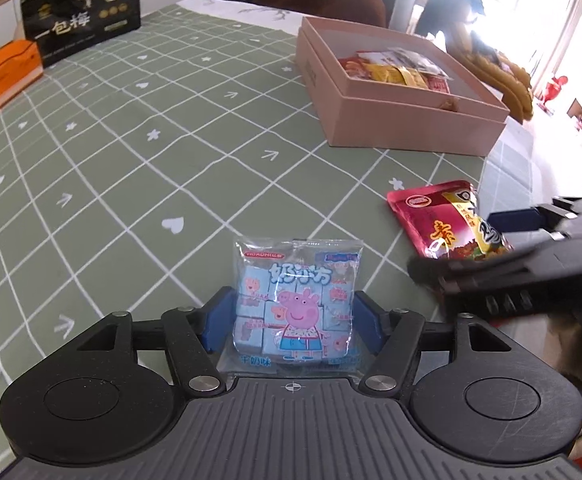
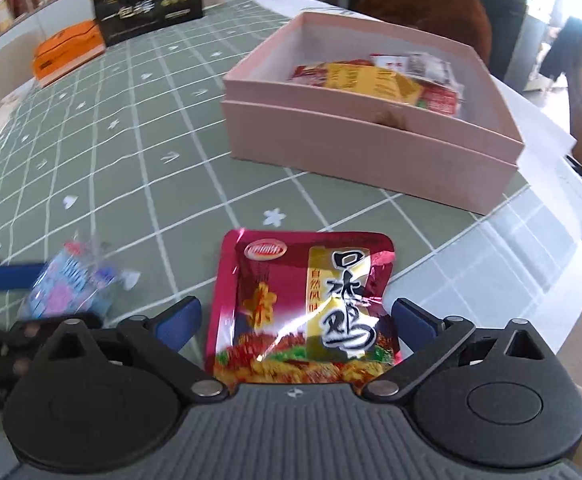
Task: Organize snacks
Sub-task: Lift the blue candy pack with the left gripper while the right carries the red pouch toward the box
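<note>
Left gripper (image 1: 295, 316) clamps blue packet (image 1: 297, 304); right gripper (image 2: 296, 322) open, straddling red pouch (image 2: 305, 308).

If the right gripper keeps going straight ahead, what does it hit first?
Probably the pink box: its near wall lies ahead past the red packet between the right gripper's fingers. Depth is uncertain.

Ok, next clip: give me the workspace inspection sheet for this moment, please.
Surface: green grid tablecloth, flat.
Job's things: blue Peppa Pig pack between left tongs; red chicken pouch between right tongs; pink box open, holding snacks.
Clutter: black bag and orange box at far edge.
Grippers: left pads meet the pack's sides; right pads close beside the pouch, contact unclear.
Cables: nothing seen.
Surroundings: brown chair, bright window.
</note>
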`<state>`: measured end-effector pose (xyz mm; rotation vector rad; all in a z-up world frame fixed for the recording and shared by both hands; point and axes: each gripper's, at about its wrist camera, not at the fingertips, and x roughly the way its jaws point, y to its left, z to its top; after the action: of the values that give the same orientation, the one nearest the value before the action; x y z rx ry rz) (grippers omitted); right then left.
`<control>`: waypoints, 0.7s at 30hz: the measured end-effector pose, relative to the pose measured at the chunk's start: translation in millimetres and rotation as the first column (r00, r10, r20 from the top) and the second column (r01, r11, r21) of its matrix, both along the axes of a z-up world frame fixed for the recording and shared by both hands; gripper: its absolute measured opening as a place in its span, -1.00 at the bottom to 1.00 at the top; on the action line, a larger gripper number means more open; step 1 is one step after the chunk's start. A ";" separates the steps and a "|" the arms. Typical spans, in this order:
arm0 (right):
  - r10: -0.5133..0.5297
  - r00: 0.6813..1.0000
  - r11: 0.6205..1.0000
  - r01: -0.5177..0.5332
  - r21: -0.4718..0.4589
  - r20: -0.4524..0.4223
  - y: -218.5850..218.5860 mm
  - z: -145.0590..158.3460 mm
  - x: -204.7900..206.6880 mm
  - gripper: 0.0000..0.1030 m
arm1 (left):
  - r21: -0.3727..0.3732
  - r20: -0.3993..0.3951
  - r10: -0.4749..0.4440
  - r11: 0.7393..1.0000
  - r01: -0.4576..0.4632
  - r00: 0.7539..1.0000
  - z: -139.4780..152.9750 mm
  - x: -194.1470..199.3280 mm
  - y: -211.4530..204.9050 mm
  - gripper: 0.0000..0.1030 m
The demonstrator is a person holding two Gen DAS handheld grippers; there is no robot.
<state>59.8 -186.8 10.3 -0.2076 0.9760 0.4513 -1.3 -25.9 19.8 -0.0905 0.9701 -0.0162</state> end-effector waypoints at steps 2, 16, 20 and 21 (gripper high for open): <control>0.018 1.000 1.000 -0.018 0.002 0.003 -2.3 0.7 -5.9 0.88 | 0.013 -0.011 -0.016 1.000 0.016 1.000 -0.5 5.8 -3.7 0.50; -0.040 0.999 0.997 0.041 0.069 -0.019 -32.5 19.2 -10.2 0.09 | 0.075 -0.016 -0.109 0.991 0.110 0.994 -9.4 6.2 -18.1 0.85; -0.041 0.998 0.997 0.044 0.066 -0.043 -32.4 14.0 -8.0 0.52 | 0.068 -0.012 -0.079 0.994 0.079 0.997 -7.3 3.3 -12.0 0.74; -0.041 0.998 0.997 0.044 0.066 -0.050 -30.6 11.7 -7.8 0.59 | 0.076 -0.006 -0.061 0.995 0.061 0.998 -6.1 2.4 -10.7 0.61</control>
<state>52.0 -217.4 22.0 -0.1152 1.0089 0.4510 1.2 -36.5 13.7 0.0092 0.9756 -0.0357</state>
